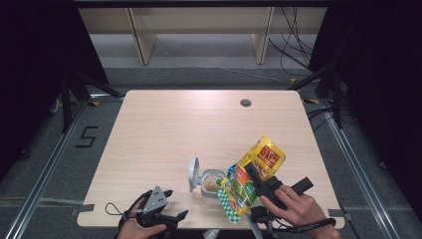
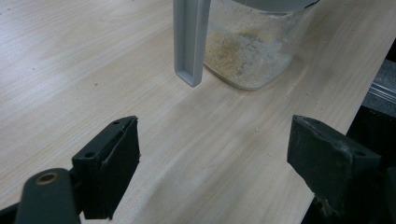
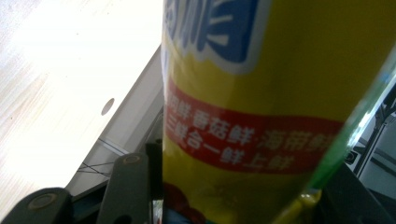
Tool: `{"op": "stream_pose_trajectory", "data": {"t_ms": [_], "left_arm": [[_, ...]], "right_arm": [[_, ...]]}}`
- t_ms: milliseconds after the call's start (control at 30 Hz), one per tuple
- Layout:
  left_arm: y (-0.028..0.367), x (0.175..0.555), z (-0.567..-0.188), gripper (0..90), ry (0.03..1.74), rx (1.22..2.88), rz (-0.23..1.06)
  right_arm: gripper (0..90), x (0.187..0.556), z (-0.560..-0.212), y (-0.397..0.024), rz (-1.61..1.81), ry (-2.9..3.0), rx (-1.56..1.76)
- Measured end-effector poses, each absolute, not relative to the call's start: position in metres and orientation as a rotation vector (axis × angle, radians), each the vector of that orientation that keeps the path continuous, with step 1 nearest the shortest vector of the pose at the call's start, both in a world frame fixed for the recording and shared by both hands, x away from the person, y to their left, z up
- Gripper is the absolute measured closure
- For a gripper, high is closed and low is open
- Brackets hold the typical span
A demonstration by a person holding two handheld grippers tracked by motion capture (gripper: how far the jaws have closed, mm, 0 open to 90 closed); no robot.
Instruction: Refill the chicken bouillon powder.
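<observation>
The right gripper pinches a yellow seasoning bag about mid-body and holds it tipped, its lower, green-checked end angled down over the mouth of the clear jar — a pouring posture, judging by the pale powder already lying in the jar's bottom. In the right gripper view the bag stands pressed between the black jaws, the printed yellow and red face close against the lens; the grip looks firm, the film bulging slightly to either side.

The jar stands near the front edge of the table, just left of the bag, its grey hinged lid flipped up and back so that the opening is free; that lid hangs as a grey slab in the left gripper view, in front of the jar's wall. A few spilled grains dot the wood beside the jar.

The left gripper rests low at the table's front-left, jaws spread wide and holding nothing; the jar lies ahead of it and a little to the right, near but apart — probably waiting to steady the jar or to close the lid once the pour is done. The bag's mouth sits above the jar's rim; whether it touches the rim cannot be told.
</observation>
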State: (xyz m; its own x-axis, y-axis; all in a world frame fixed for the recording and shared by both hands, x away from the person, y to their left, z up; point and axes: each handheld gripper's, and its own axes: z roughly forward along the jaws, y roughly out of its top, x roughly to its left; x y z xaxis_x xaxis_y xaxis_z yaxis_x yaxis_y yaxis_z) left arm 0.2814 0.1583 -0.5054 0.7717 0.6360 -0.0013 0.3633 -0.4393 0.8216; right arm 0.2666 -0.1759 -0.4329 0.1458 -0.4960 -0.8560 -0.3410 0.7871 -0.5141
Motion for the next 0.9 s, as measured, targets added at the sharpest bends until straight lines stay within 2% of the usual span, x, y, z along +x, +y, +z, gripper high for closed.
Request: {"op": "stream_pose_trajectory", "data": {"t_ms": [900], "left_arm": [[0.158, 0.2807, -0.5054, 16.6, 0.755, 2.07, 0.387]], "right_arm": [[53.9, 0.2673, -0.4318, -0.1762, -0.136, 1.489, -0.726]]}}
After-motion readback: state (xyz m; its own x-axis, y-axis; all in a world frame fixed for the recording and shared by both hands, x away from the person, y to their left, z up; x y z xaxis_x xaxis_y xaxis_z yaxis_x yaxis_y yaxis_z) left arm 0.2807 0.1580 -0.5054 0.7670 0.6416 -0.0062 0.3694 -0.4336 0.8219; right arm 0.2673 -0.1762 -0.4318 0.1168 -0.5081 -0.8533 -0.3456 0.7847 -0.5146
